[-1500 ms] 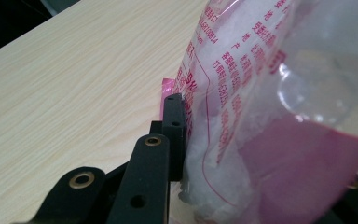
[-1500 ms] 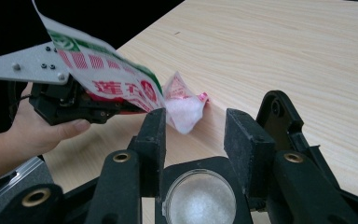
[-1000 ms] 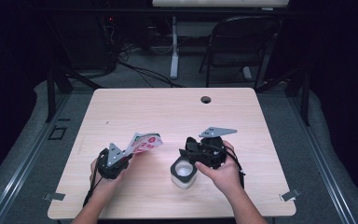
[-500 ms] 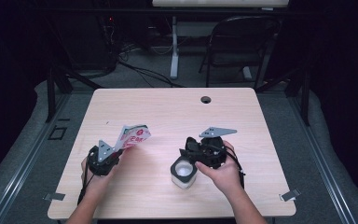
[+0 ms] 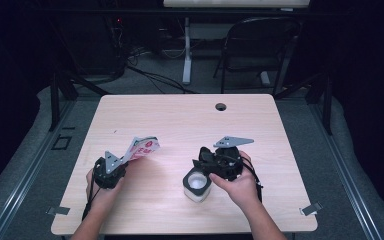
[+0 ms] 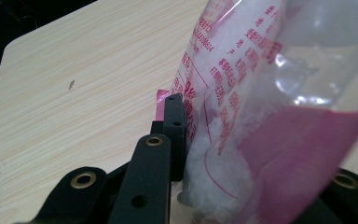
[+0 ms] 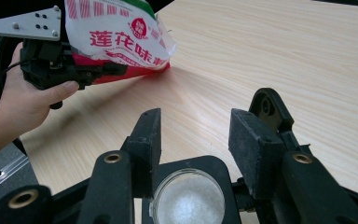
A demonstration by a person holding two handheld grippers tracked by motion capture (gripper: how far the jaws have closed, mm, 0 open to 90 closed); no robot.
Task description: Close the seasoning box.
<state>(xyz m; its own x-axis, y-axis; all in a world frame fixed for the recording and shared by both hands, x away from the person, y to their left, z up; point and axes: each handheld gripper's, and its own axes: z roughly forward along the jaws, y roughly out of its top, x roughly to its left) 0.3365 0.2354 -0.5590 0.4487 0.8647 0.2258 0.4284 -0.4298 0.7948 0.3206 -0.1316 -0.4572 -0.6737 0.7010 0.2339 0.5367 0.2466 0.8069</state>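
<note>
My left gripper (image 5: 124, 161) is shut on the lower end of a clear plastic bag (image 5: 142, 147) with red print and white powder inside, held tilted up over the table's left side. In the left gripper view the bag (image 6: 261, 84) stands pinched against the near jaw's pad (image 6: 173, 126). A white jar (image 5: 197, 185) of white powder stands open at front centre. My right gripper (image 5: 203, 161) hovers just behind and above it, open, nothing between its pads. In the right gripper view the jar (image 7: 189, 198) sits low under the gripper (image 7: 196, 130), and the bag (image 7: 121, 32) shows beyond it.
The light wooden table (image 5: 180, 120) has a cable hole (image 5: 221, 106) near its far edge. A black chair (image 5: 260, 45) and cables lie on the floor behind. Metal clips (image 5: 310, 209) sit at the front corners.
My left gripper has shifted a little to the left with the bag, which now stands more upright. The right hand and the jar have stayed put.
</note>
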